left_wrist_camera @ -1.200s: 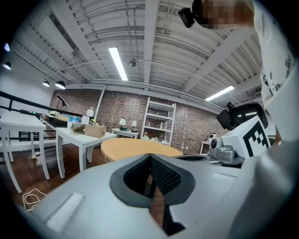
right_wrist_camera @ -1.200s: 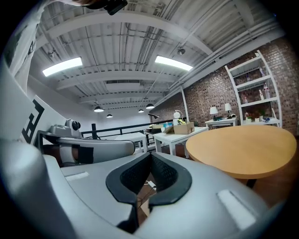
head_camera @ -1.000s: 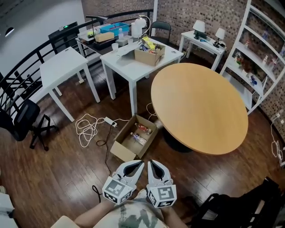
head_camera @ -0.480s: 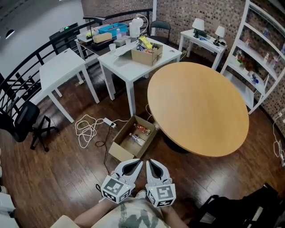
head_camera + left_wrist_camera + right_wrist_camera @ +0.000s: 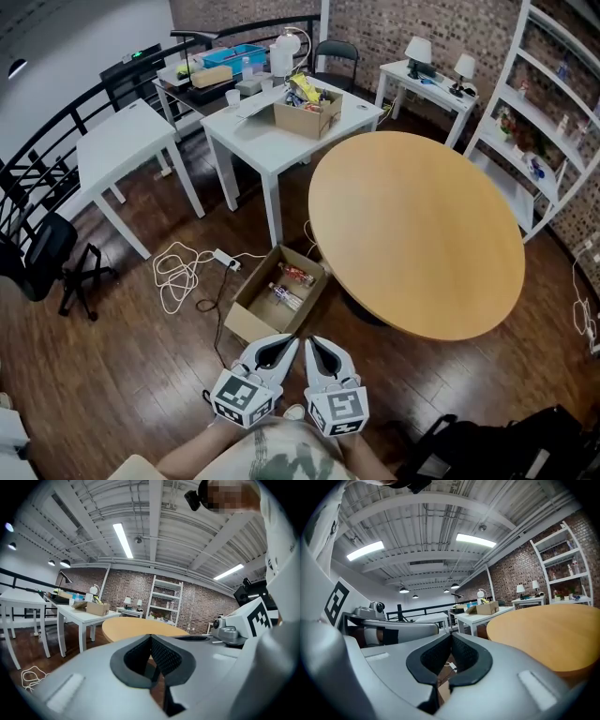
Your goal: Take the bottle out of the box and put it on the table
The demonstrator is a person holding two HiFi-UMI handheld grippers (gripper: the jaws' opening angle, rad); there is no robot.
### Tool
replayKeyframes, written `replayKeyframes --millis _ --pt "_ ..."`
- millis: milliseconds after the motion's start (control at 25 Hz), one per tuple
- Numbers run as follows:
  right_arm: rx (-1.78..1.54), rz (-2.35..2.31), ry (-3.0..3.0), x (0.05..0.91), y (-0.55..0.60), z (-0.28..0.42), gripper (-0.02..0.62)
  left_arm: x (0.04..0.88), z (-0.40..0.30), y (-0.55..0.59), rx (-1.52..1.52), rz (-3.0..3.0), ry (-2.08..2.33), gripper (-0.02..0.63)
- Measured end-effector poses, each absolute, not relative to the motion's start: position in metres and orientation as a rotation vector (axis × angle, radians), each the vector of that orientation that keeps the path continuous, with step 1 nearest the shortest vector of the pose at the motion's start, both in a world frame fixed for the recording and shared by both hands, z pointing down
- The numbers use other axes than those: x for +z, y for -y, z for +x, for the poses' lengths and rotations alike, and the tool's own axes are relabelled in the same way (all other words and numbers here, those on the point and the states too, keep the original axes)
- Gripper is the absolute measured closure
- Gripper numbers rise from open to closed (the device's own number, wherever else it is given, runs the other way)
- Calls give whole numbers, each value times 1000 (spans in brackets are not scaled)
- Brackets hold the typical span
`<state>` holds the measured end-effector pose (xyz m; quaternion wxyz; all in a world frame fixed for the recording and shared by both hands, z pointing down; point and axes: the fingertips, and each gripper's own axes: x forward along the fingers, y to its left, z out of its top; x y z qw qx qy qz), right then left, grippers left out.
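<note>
Left gripper [image 5: 294, 339] and right gripper [image 5: 310, 339], my grey pair, sit side by side, clenched on nothing. Just farther out, the small bottle [image 5: 284, 294] lies in the open brown cardboard box [image 5: 246, 323], left of the round wooden table [image 5: 417, 225].

Bright ceiling tubes [image 5: 123, 540] overhead; fisheye edges (dark vignette).

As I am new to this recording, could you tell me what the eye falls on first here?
The large round wooden table fills the right of the head view. An open cardboard box with small items in it lies on the dark wooden floor at the table's left edge. Just below the box, the left gripper and right gripper are held side by side, both shut and empty.
</note>
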<state>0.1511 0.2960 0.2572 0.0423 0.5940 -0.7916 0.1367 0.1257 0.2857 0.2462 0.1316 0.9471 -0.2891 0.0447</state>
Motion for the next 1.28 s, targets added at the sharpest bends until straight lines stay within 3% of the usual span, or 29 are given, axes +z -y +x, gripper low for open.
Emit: replayKeyframes --millis 1280 --pt "385 1709 2311 268 -60 87 595 264 70 -47 41 2662 762 609"
